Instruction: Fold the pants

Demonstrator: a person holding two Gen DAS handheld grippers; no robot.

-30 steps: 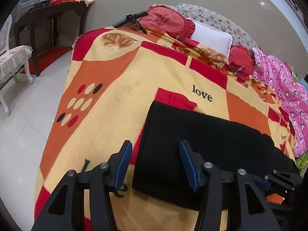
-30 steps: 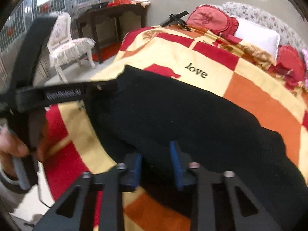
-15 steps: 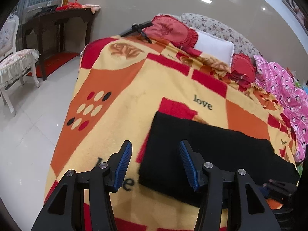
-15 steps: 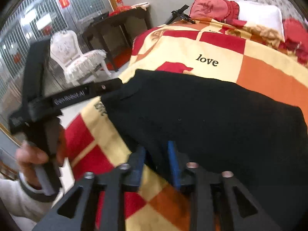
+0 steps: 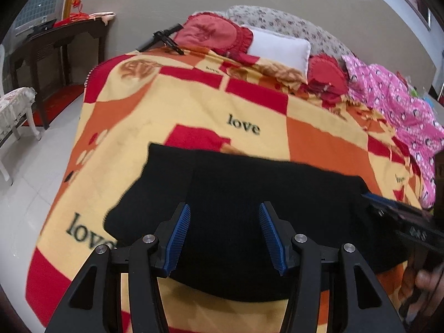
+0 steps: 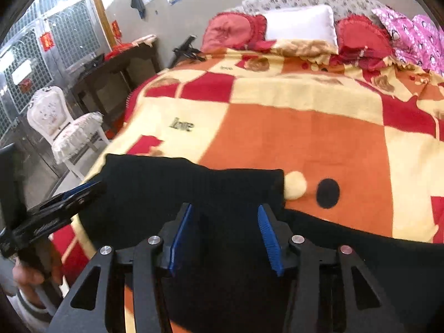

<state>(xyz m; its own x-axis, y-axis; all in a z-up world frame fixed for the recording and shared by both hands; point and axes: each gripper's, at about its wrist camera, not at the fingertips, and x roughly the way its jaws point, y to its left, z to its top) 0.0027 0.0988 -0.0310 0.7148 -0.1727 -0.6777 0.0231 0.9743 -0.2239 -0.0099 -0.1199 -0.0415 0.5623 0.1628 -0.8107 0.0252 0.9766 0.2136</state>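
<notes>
Hovering over the black pants point(image 5: 249, 191) now, a soft, matte, folded slab with a straight near-left edge, lying on the fuzzy checked blanket point(image 5: 180, 105) printed with "love". My left gripper point(image 5: 224, 234) has its ribbed blue pads spread wide with nothing between them, dark cloth directly ahead and below. My right gripper point(image 6: 226, 233) is spread just as wide, empty, above the right part of the pants point(image 6: 194, 191), whose squared corner sits just ahead of the right pad (beside a cream dot and a black dot). A second ago the right pads were nearly together at the cloth's edge; they have since parted. The left has swung from the pants' left edge to over them.
</notes>
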